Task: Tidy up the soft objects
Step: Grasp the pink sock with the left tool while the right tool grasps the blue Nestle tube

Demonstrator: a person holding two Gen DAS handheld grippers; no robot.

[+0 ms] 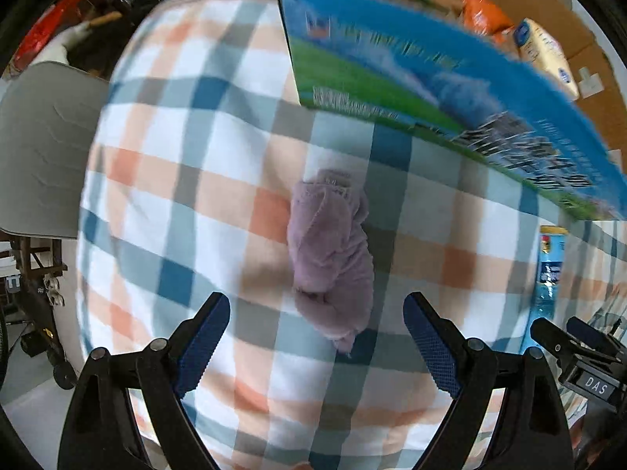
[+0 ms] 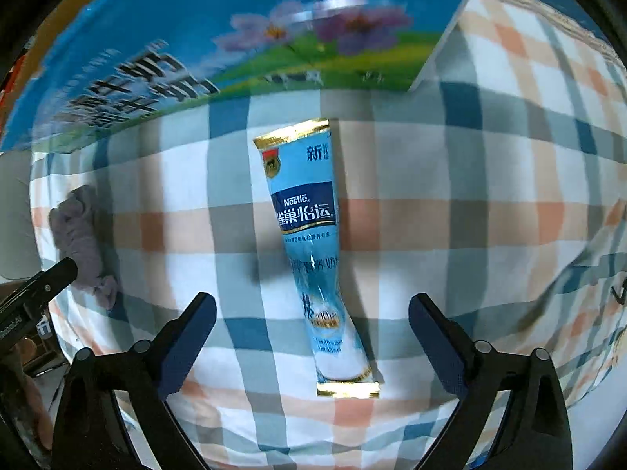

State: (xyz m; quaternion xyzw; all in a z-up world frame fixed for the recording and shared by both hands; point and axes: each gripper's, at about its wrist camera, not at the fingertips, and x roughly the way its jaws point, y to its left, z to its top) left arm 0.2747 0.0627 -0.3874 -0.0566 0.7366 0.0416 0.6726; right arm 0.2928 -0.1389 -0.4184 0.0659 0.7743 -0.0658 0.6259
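The left gripper (image 1: 316, 338) is held wide open and empty above a checked blanket (image 1: 188, 180) in blue, orange and white. A crumpled lilac cloth (image 1: 331, 254) lies directly ahead of it, centred between the two fingers, with its long axis running away from the gripper along the line of approach; its near end reaches almost level with the fingertips.

The right gripper (image 2: 312, 321) is likewise spread wide with nothing held. A Nestlé sachet (image 2: 313, 250) lies flat between and beyond its fingers, its length also pointing away from the gripper, slightly slanted, with the gold-edged near end already inside the span of the jaws.

Each thing is thus matched to its own nearer gripper: the cloth to the left, the sachet to the right. A blue printed carton (image 1: 450, 90) stands just behind both, open at the top, with packets visible inside; it is judged the likely destination.
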